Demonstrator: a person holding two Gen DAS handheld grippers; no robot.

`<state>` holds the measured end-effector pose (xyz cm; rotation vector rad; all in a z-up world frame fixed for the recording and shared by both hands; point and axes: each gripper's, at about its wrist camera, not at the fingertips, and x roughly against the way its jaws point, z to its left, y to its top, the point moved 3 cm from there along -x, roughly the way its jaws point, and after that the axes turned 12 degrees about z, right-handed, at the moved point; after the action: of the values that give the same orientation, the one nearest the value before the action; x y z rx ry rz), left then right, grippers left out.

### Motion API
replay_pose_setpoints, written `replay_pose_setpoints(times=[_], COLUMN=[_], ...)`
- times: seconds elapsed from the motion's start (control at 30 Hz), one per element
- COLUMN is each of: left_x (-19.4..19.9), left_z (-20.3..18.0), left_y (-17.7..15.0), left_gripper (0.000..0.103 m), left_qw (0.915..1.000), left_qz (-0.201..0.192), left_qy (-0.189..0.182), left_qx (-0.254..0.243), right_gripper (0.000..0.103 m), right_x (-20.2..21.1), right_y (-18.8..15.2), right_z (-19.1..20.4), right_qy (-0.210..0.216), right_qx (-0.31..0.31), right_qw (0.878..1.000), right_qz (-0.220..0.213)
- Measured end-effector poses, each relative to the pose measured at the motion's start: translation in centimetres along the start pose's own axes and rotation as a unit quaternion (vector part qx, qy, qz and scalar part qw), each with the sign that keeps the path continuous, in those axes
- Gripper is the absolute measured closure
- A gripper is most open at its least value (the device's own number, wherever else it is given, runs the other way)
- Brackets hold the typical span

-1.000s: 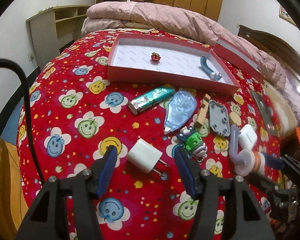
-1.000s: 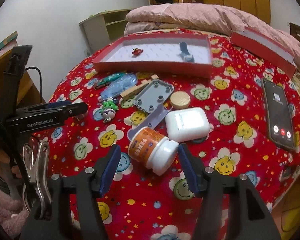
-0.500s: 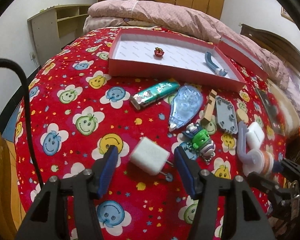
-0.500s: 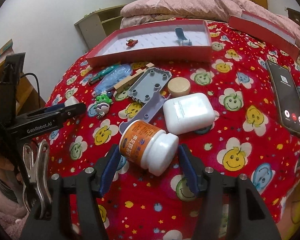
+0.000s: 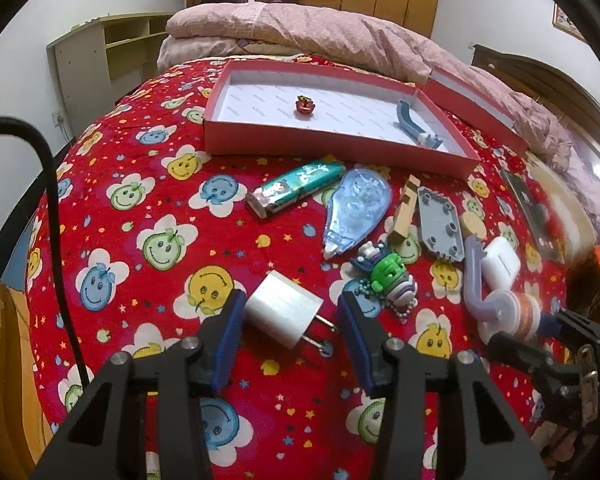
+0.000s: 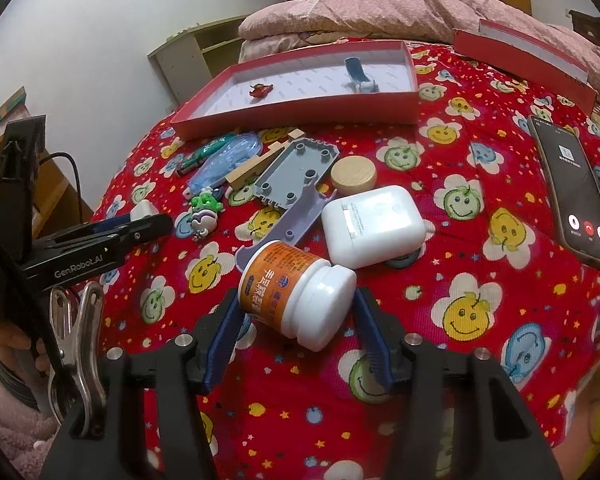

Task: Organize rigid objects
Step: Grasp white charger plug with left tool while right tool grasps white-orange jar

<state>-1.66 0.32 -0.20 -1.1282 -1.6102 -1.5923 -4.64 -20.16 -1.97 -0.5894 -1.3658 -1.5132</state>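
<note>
Nearest to us, our left gripper [image 5: 288,312] straddles the white charger plug [image 5: 282,314]. Its jaws have just been closing: the left pad touches the plug's side, while the right pad stands clear beyond the prongs, so the jaws are apart around it. Our right gripper [image 6: 296,312] brackets the orange-labelled bottle [image 6: 296,292], which lies on its side with the white cap toward us. These jaws have also just been closing. The pads sit at its sides, and we cannot tell whether they press on it.

Just past the bottle lie the white earbud case [image 6: 374,224], a wooden disc [image 6: 354,174], a grey plate [image 6: 296,170], and a phone [image 6: 572,192] off to the right on the red bedspread [image 6: 480,148].

Farther back sits the red tray [image 5: 300,140]. It holds a small red charm [image 5: 305,105] near its middle and a blue curved piece [image 5: 410,122] at its right end. Its red lid [image 6: 524,62] lies apart, beside the pink quilt [image 5: 340,40].
</note>
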Motion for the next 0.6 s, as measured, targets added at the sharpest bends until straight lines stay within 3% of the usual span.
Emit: replay_pose_setpoints(times=[0.6], left_x=[1.9], left_z=[0.3], left_y=[0.3], left_gripper=[0.054], left_qw=[0.9998], left_qz=[-0.021], left_qy=[-0.006], left_qx=[0.005], right_gripper=[0.046], right_x=[1.4], right_y=[0.2], right_z=[0.6], right_qy=[-0.001], right_qx=[0.006], right_qw=[1.000], right_qz=[-0.022])
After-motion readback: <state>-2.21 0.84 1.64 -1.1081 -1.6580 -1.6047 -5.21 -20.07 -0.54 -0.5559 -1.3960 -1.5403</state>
